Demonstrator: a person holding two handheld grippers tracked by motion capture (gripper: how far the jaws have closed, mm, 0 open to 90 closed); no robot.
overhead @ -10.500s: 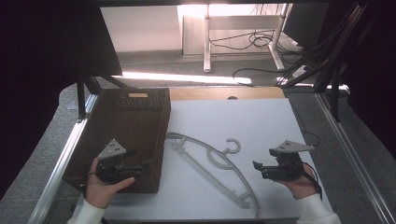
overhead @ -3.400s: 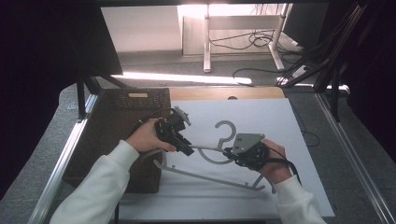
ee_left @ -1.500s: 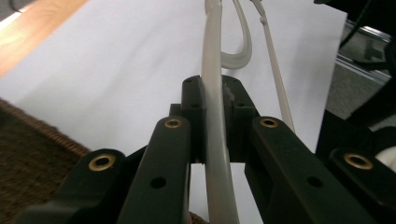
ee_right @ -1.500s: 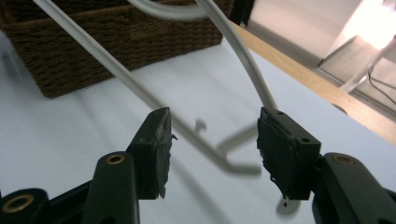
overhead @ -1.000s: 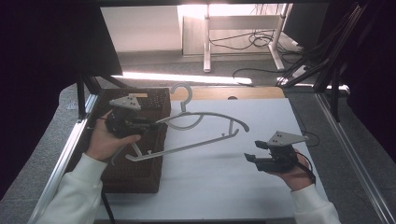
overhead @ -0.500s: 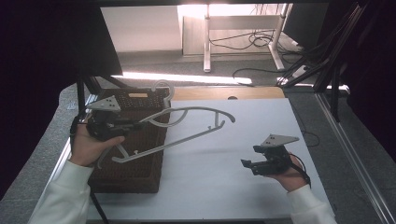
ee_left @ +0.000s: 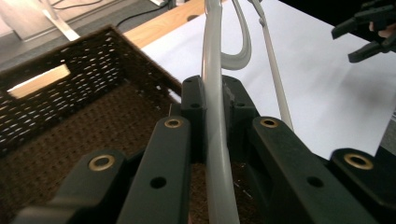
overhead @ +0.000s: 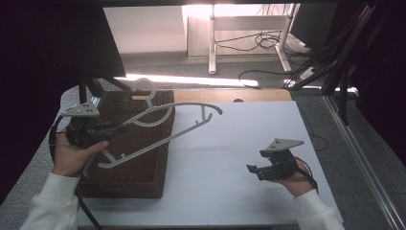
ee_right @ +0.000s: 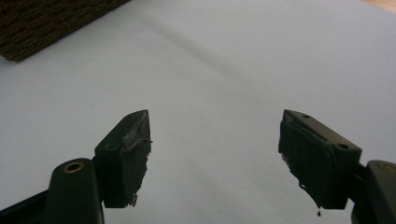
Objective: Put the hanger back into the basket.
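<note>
My left gripper (overhead: 112,128) clamps the grey hanger (overhead: 165,129) above the wicker basket (overhead: 143,167); right gripper (ee_right: 215,158) jaws wide (empty, over the white table (overhead: 230,143)).

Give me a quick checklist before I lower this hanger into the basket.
1. Left gripper shut on the hanger: ok, jaws clamp one arm of it.
2. Hanger over the basket: not ok, one end reaches past the rim over the white table.
3. Basket interior free: ok in the left gripper view, nothing seen inside.
4. Right gripper out of the way: ok, open, above the table at right.
5. Hook clear of the basket's far wall: cannot tell.
</note>
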